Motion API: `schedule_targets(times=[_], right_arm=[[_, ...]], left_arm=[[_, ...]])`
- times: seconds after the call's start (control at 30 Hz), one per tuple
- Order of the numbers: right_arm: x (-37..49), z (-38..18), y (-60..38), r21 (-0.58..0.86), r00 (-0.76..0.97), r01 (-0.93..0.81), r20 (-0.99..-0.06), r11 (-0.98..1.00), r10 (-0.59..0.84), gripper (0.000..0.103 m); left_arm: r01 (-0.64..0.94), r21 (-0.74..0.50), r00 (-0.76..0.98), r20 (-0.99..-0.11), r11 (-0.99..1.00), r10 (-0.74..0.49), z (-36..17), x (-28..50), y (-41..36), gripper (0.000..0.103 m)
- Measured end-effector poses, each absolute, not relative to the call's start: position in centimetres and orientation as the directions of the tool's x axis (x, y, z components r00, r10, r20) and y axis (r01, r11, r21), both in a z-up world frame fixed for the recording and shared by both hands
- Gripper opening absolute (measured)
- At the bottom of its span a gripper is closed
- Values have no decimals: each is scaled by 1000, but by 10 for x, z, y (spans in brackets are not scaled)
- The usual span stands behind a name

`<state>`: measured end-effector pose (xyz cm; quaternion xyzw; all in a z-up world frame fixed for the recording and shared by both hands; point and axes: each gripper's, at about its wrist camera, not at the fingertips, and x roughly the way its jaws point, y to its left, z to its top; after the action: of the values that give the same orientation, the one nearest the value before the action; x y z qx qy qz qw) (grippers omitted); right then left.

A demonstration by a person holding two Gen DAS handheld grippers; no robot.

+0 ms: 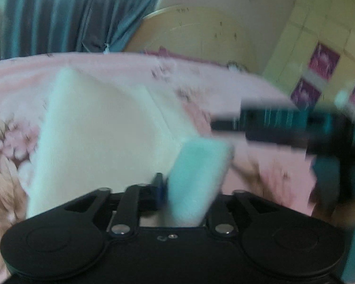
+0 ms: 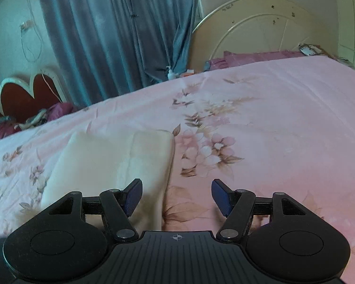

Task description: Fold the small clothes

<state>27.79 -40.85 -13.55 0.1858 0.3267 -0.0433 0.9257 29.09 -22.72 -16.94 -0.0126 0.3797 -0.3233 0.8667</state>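
Note:
A cream-white small garment [image 2: 111, 163] lies folded on the pink floral bedsheet [image 2: 272, 123]. My right gripper [image 2: 176, 196] is open and empty, hovering just above the garment's near right edge. In the blurred left wrist view my left gripper [image 1: 165, 189] is shut on a corner of the garment [image 1: 99, 137], and a turned-up flap [image 1: 196, 179] stands between its jaws. The right gripper [image 1: 283, 127] shows there as a dark bar at the right.
A blue-grey curtain [image 2: 120, 35] and a cream headboard [image 2: 260, 28] stand behind the bed. Purple pillows [image 2: 253, 58] lie at the head. A red heart-shaped chair back [image 2: 28, 94] and dark clothes are at the left.

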Motion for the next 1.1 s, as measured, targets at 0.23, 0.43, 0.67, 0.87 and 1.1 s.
schedule_targets(times=[0.23, 0.43, 0.67, 0.87, 1.1], right_arm=[[280, -141, -397, 476, 730, 104, -633, 873, 258, 64], [283, -148, -386, 507, 700, 87, -643, 857, 310, 64], [306, -166, -391, 557, 690, 132, -645, 820, 327, 29], [313, -159, -390, 526, 693, 104, -647, 844, 318, 14], [307, -163, -405, 461, 675, 144, -693, 876, 254, 12]], left_arm=[[616, -267, 452, -652, 742, -609, -153, 253, -205, 77], [553, -288, 501, -635, 782, -588, -139, 239, -155, 77], [371, -319, 602, -633, 872, -487, -131, 280, -115, 77], [293, -321, 623, -650, 900, -435, -135, 321, -122, 77], [302, -332, 605, -658, 893, -449, -149, 346, -146, 76]])
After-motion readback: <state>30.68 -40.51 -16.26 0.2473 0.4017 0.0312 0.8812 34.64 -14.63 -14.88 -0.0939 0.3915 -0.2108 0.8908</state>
